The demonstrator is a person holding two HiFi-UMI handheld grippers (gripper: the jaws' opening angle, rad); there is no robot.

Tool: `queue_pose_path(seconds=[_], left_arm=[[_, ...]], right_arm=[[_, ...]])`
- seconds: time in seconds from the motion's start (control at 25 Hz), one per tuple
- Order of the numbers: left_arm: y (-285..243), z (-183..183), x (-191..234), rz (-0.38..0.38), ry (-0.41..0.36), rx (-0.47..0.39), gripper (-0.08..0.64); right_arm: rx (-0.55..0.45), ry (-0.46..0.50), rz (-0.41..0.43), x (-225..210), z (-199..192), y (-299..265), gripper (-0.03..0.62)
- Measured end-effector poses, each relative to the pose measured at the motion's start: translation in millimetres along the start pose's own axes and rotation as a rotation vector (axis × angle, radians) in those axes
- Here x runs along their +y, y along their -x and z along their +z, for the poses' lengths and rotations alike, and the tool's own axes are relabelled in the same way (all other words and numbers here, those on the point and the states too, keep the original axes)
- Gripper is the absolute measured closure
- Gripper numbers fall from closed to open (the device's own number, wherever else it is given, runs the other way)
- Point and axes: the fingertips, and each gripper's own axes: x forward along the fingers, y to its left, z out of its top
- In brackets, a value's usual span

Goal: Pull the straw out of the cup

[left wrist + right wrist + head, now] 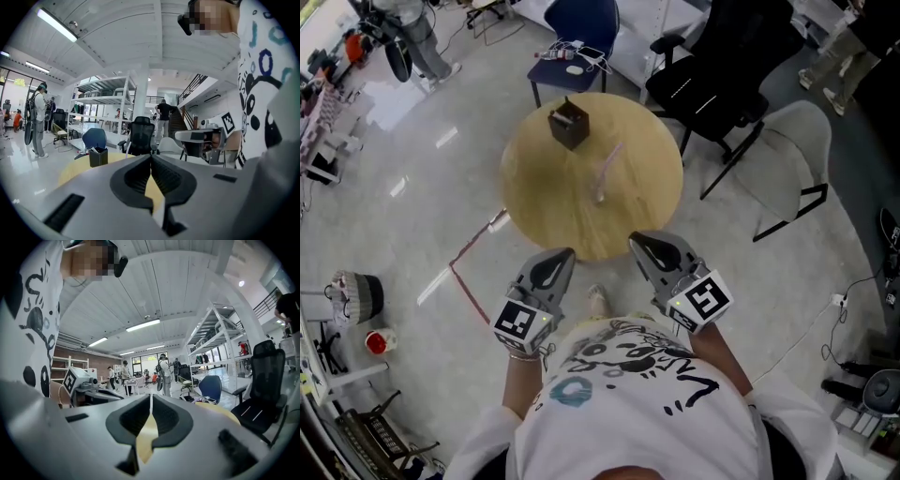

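Note:
In the head view a clear cup (pixel 600 194) stands near the middle of the round wooden table (pixel 647 202), with a pink straw (pixel 610 162) leaning out of it toward the far right. My left gripper (pixel 565 253) and right gripper (pixel 636 240) are held side by side in front of the person's chest, at the table's near edge and well short of the cup. Both are shut with nothing between the jaws. In the left gripper view the left gripper (pixel 151 157) has its jaws pressed together, and so does the right gripper (pixel 151 399) in the right gripper view.
A dark square box (pixel 569 125) sits at the table's far side, also seen as the box (pixel 98 157). A black office chair (pixel 712 84), a grey chair (pixel 792 159) and a blue chair (pixel 577 37) ring the table. People stand in the background.

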Motion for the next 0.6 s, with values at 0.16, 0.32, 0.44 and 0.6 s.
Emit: queue_pose_path(seconds=[0.16, 0.32, 0.44, 0.6], left_arm=[[-6.0, -1.7, 22.0, -0.023, -0.008, 0.004, 0.544], [-15.6, -2.7, 40.3, -0.023, -0.001, 0.010, 0.543], [-22.2, -8.9, 48.6, -0.023, 0.011, 0.028, 0.545], [-36.1, -14.5, 59.3, -0.016, 0.030, 0.048, 0.545]], right_arm=[[-0.002, -0.008, -0.036, -3.2, -2.0, -14.9, 0.563], [0.012, -0.019, -0.064, -12.4, -9.0, -27.6, 0.563], [0.025, -0.029, -0.082, -21.8, -11.8, -33.7, 0.563], [0.029, -0.056, -0.095, -40.3, -13.1, -43.2, 0.563]])
